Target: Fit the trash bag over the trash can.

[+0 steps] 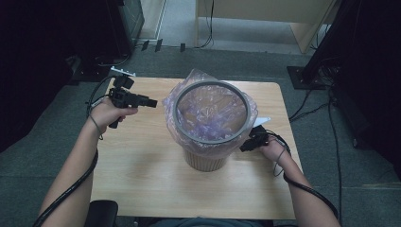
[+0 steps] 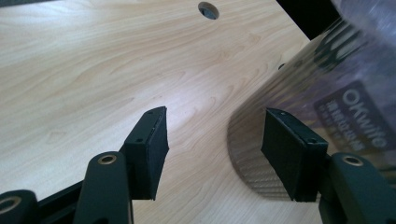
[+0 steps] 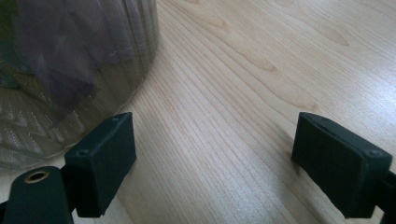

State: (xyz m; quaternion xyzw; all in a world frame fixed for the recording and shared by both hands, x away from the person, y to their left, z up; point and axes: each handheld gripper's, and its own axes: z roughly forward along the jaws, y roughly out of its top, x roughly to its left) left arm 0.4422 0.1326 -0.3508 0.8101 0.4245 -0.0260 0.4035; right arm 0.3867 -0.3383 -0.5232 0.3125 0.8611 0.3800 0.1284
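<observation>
A tan ribbed bin (image 1: 204, 161) stands mid-table, lined with a pale purple plastic bag (image 1: 210, 106) held under a grey ring (image 1: 176, 116) at its rim. My left gripper (image 1: 152, 102) hovers left of the bin, pointing toward it. In the left gripper view it (image 2: 215, 116) is open with only bare table between its jaws, and the bin (image 2: 261, 140) with its printed bag (image 2: 355, 107) is at the right. My right gripper (image 1: 243, 147) sits low beside the bin's right flank. It (image 3: 215, 123) is open over bare wood, with the bin (image 3: 70, 70) to its left.
The wooden table (image 1: 142, 161) has a cable hole (image 2: 208, 9) near its far edge. Grey floor surrounds it, with cables (image 1: 312, 106) at the right, dark equipment (image 1: 61, 33) at the back left and a wooden unit (image 1: 265, 14) behind.
</observation>
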